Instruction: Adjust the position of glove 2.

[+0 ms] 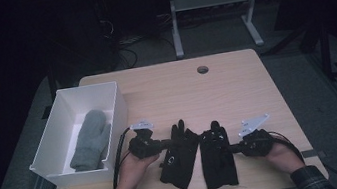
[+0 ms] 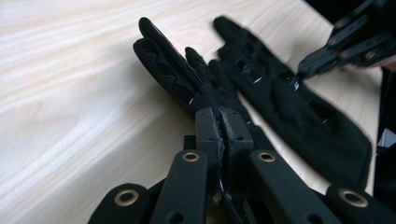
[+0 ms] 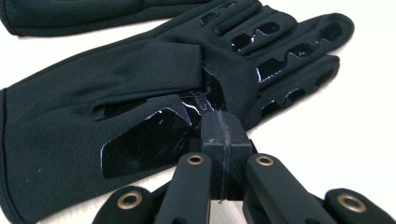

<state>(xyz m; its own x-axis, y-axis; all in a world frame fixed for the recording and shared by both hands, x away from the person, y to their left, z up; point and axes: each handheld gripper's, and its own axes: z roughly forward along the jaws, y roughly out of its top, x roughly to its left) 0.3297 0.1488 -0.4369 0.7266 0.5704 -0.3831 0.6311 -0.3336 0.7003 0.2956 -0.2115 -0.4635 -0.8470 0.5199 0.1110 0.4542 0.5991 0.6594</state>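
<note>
The left gripper (image 1: 164, 144) has its jaws pressed together on the edge of the left black glove (image 1: 179, 154), a fold of the fabric caught between the pads; in the left gripper view the closed jaw tips (image 2: 223, 122) sit right at the glove's side, with its fingers (image 2: 161, 56) stretching away ahead of them across the pale wooden table (image 2: 70, 93). Just beyond that glove, on the far side from the left gripper, lies the right black glove (image 1: 217, 155), flat and roughly parallel to the first, the two nearly touching. The right gripper (image 1: 233, 149) comes at this second glove from its outer side; its jaws are shut tight against each other, the tips (image 3: 223, 135) touching the glove's edge near the glossy palm patch (image 3: 149, 135), though whether any fabric is caught between them cannot be told. Well behind the left gripper, at the table's left edge, stands a white bin (image 1: 105, 91) with a grey mitten (image 1: 91, 139) lying inside it.
</note>
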